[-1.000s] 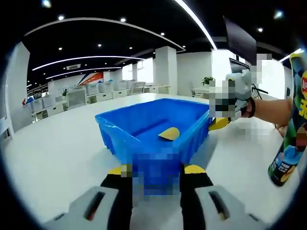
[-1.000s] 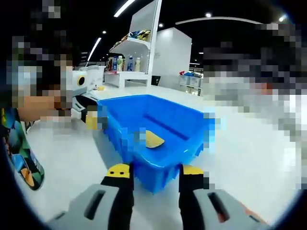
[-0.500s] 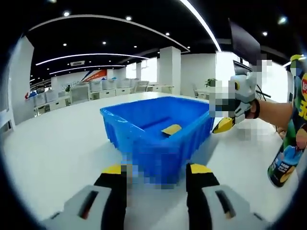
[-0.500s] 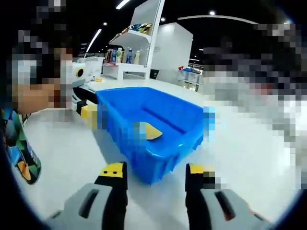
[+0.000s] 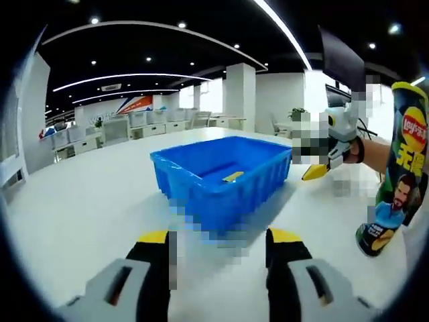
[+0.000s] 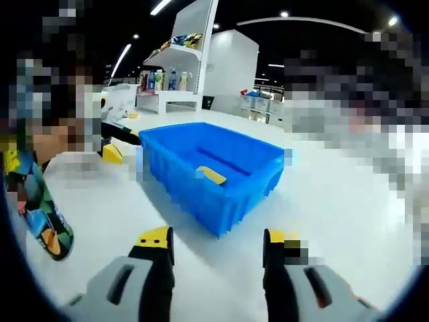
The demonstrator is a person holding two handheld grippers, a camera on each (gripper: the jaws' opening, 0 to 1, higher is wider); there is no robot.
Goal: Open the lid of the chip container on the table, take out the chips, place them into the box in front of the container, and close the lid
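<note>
The chip container (image 5: 392, 168) is a Lay's can, logo readable near the top, with a bearded guy printed lower down and some yellow lettering I can't make out. It stands upright on the white table (image 5: 80, 221), right of the blue box (image 5: 221, 181), which has one yellow chip (image 5: 232, 176) inside. The left gripper (image 5: 220, 236) hovers low, short of the box, jaws spread wide and holding nothing. The right gripper (image 6: 218, 236) is likewise wide open and empty, aimed at the box's corner.

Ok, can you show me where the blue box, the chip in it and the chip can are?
blue box (image 5: 201, 184), left gripper view, front wall
chip (image 6: 212, 175), right gripper view, its middle
chip can (image 5: 395, 181), left gripper view, printed side
</note>
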